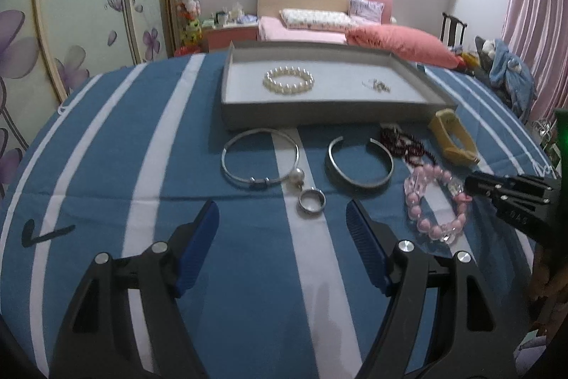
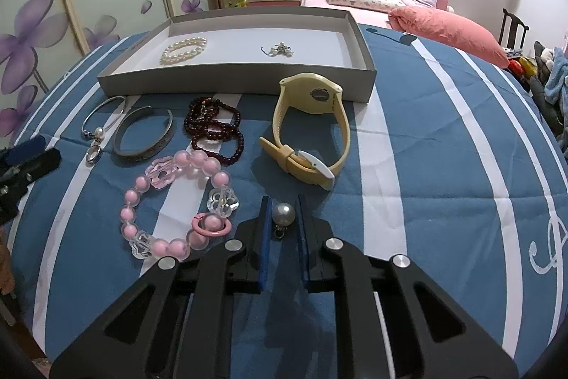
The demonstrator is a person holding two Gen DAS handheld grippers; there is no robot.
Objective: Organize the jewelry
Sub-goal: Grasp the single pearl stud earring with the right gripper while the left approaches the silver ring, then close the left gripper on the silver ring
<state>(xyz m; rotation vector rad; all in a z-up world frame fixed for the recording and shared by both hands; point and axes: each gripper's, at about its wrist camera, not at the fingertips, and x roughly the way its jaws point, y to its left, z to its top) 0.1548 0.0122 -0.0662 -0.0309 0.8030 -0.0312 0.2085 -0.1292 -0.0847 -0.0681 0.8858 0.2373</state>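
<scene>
One round pearl pendant (image 2: 283,212) sits pinched between the right tool (image 2: 282,219) pads and could squirt free, being smooth, while the left tool (image 1: 282,222) hangs spread above the ring (image 1: 311,200).

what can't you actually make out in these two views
- Small silver piece in the grey tray: too small in both views to identify.
- Watch face: turned away in the right wrist view.
- Pearl pendant between the right gripper fingers: unseen from the left wrist view, whether it is actually gripped unclear.
</scene>
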